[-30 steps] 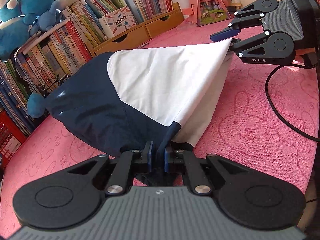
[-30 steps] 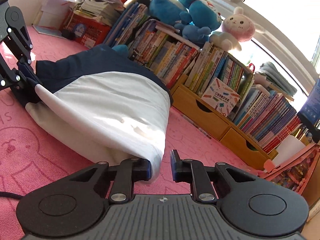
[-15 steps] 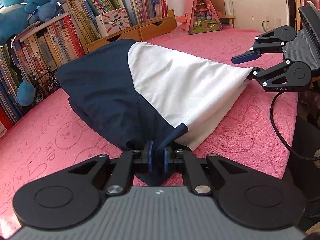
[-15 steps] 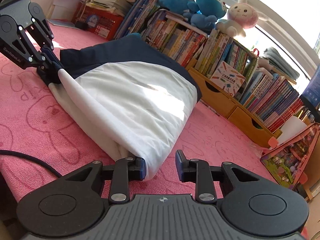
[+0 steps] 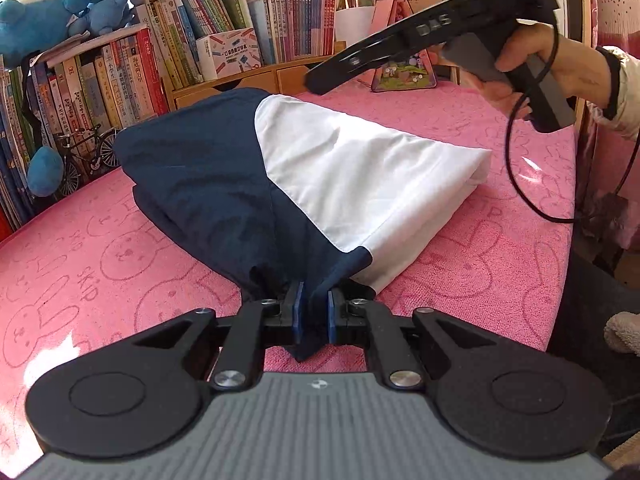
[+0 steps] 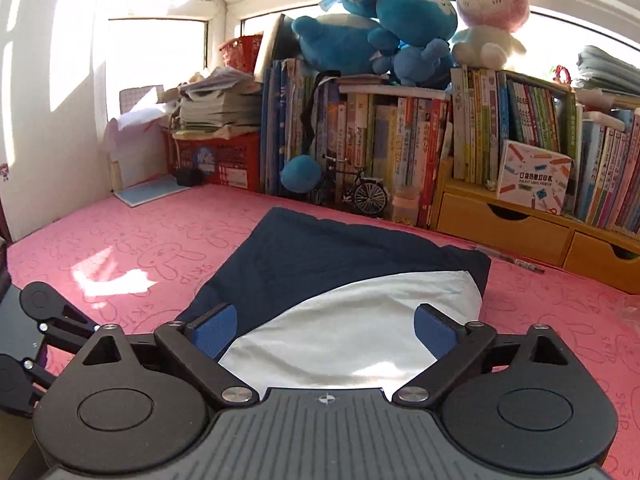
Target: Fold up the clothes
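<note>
Left wrist view first: we see our left tool (image 5: pixel 311 312) with its blue pads drawn nearly together on a navy corner of the garment (image 5: pixel 304 184), a tuck of dark cloth pinched between them and hanging just below; the garment itself lies folded on the pink bunny-print tabletop (image 5: pixel 100 264), its navy part toward 10 o'clock and its white part running out to 2 o'clock. Up at 1 o'clock our right tool (image 5: pixel 320 80) hangs above the cloth and apart from it, gripped in the right hand (image 5: pixel 532 60), a black cable (image 5: pixel 516 168) looping down from the handle.

From the right wrist view we find that right tool (image 6: pixel 324 332) spread wide — pads far apart, nothing between them; the white panel of the garment (image 6: pixel 340 276) sits below the gap, the navy part beyond it toward 12 o'clock. Part of the left tool (image 6: pixel 52 332) shows at 9 o'clock. Behind, from 12 to 3 o'clock, stand rows of books (image 6: pixel 400 148) with blue plush toys (image 6: pixel 376 20) and a pink rabbit (image 6: pixel 492 12) on top; wooden drawers (image 6: pixel 520 232) sit at 3 o'clock.
</note>
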The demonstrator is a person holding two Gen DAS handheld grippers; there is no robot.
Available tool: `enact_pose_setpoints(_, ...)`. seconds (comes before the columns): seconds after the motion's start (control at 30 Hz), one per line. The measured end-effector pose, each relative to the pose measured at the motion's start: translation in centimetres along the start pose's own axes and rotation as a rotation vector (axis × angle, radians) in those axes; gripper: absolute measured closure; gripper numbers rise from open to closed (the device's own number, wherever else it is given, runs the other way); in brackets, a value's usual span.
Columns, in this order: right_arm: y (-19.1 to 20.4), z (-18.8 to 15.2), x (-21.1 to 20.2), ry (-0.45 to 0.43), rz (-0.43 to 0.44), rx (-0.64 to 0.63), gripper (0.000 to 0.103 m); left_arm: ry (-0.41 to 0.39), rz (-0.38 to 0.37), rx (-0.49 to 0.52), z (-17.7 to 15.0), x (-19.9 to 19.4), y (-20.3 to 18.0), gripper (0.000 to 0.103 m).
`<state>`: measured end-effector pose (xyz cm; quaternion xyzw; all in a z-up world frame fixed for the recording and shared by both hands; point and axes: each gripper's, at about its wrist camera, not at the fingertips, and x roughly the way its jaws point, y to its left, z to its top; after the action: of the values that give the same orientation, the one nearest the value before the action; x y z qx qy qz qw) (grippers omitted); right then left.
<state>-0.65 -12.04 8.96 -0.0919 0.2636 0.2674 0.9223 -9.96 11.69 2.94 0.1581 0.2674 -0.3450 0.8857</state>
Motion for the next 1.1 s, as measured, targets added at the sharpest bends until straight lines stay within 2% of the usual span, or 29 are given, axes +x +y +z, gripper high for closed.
enact_pose_setpoints(0.03,0.1,0.7,2.7,0.047,0.007,0.016,0.077,-0.009,-0.004,-0.005,-0.1,-0.1,0.1,0.092)
enact_pose_setpoints(0.07,0.2,1.1,4.9,0.085,0.014,0.027,0.083,-0.017,-0.009,-0.01,-0.3,-0.1,0.1,0.092)
enact_pose_setpoints(0.17,2.1,2.3,10.8,0.152,0.01,-0.026,0.083,-0.027,-0.02,-0.026,-0.4,-0.2,0.4,0.092)
enact_pose_setpoints(0.3,3.5,3.2,16.0,0.19,-0.04,-0.102,0.084,-0.033,-0.039,-0.044,-0.4,-0.4,0.7,0.092)
enact_pose_setpoints(0.4,3.0,3.3,18.5,0.192,-0.04,-0.072,0.086,-0.036,-0.049,-0.058,-0.5,-0.5,0.9,0.091)
enact_pose_setpoints(0.53,1.4,4.0,20.5,0.192,-0.043,0.047,0.086,-0.038,-0.063,-0.073,-0.4,-0.5,1.1,0.09)
enact_pose_setpoints(0.63,1.5,4.5,21.3,0.193,-0.063,0.039,0.085,-0.039,-0.075,-0.091,-0.4,-0.5,1.4,0.087)
enact_pose_setpoints(0.7,1.4,4.5,21.4,0.194,-0.058,0.04,0.083,-0.039,-0.078,-0.1,-0.4,-0.5,1.4,0.087)
enact_pose_setpoints(0.77,0.7,4.7,20.8,0.208,-0.014,0.082,0.074,-0.039,-0.074,-0.094,-0.4,-0.6,1.2,0.087)
enact_pose_setpoints(0.8,0.2,4.6,19.3,0.18,0.007,0.111,0.073,-0.039,-0.07,-0.087,-0.4,-0.6,1.1,0.087)
enact_pose_setpoints(0.83,-0.4,4.4,17.3,0.142,0.028,0.14,0.065,-0.039,-0.066,-0.081,-0.4,-0.6,1.0,0.087)
enact_pose_setpoints(0.87,-1.0,4.2,15.4,0.104,0.05,0.169,0.047,-0.039,-0.062,-0.075,-0.4,-0.6,1.0,0.087)
enact_pose_setpoints(0.93,-2.1,3.9,11.6,0.029,0.092,0.227,0.034,-0.039,-0.059,-0.071,-0.4,-0.6,0.9,0.087)
enact_pose_setpoints(1.03,-3.1,2.1,5.0,-0.034,0.101,0.219,0.033,-0.039,-0.059,-0.073,-0.3,-0.6,0.9,0.087)
enact_pose_setpoints(1.1,-4.5,-0.2,1.4,-0.032,0.09,0.248,0.032,-0.041,-0.058,-0.069,-0.3,-0.6,0.8,0.086)
